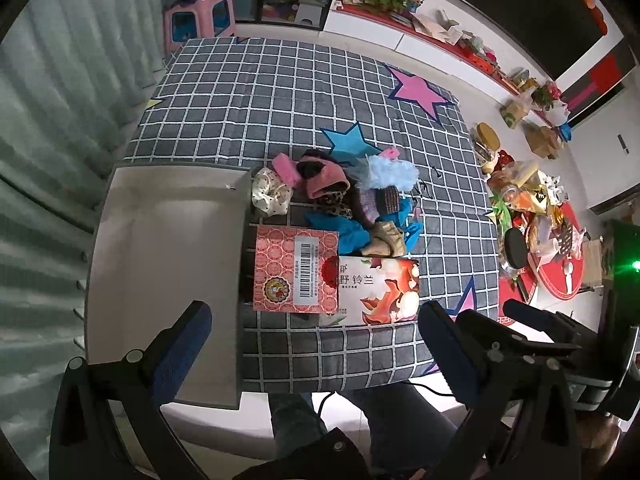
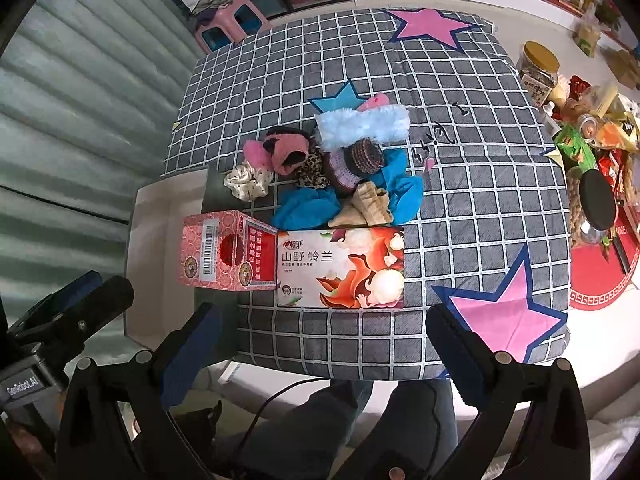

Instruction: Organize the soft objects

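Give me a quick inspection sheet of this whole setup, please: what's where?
Surface: grey checked cloth with pink and blue stars, over a low table.
Job's things: pile of soft items, among them a fluffy light-blue band, a cream dotted scrunchie and blue fabric.
Containers: empty grey tray at the left edge; red tissue box beside a flat floral tissue pack.
Clutter: jars and snack packets on the floor to the right.
Grippers: left gripper and right gripper both open, holding nothing.
Cables: one dark cable by the person's legs.
Surroundings: pink stool, shelving, ribbed curtain.
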`<action>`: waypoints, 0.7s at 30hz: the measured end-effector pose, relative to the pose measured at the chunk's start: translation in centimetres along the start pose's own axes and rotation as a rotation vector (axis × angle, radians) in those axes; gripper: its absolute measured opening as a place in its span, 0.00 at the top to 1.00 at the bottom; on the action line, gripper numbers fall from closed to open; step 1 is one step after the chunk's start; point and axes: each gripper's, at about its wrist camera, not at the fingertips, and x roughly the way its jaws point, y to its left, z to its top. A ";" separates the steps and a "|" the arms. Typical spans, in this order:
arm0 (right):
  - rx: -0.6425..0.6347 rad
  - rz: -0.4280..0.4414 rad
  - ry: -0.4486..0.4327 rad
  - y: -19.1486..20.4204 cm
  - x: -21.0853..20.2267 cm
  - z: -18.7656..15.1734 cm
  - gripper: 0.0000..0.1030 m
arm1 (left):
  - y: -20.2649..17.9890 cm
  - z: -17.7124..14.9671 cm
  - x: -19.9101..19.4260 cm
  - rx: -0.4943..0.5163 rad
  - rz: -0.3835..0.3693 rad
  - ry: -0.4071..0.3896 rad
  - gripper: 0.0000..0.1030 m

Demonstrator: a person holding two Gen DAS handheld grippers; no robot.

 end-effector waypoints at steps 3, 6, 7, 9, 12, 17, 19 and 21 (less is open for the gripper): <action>0.000 -0.004 0.000 0.1 -0.1 0.1 0.00 | 0.1 -0.1 -0.2 -0.001 -0.004 -0.006 0.00; 0.002 -0.005 0.003 0.1 -0.1 0.2 0.00 | 0.1 -0.1 -0.2 -0.004 -0.010 -0.004 0.00; 0.005 -0.006 0.003 0.0 -0.2 0.1 0.00 | 0.2 -0.1 -0.1 -0.007 -0.011 -0.003 0.00; 0.015 -0.008 0.006 -0.1 -0.2 0.1 0.00 | 0.4 -0.1 -0.1 -0.011 -0.014 0.001 0.00; 0.037 -0.014 0.009 -0.6 -0.1 -0.1 0.00 | 0.7 -0.2 0.2 -0.012 -0.011 0.008 0.00; 0.086 -0.034 0.021 -1.9 0.4 -0.3 0.00 | 1.0 0.1 0.9 0.009 0.003 0.022 0.00; 0.101 -0.043 0.028 -2.4 0.6 -0.4 0.00 | 0.8 0.3 1.3 0.026 0.010 0.026 0.00; 0.118 -0.049 0.038 -2.9 0.9 -0.6 0.00 | 0.6 0.7 1.7 0.044 0.017 0.033 0.00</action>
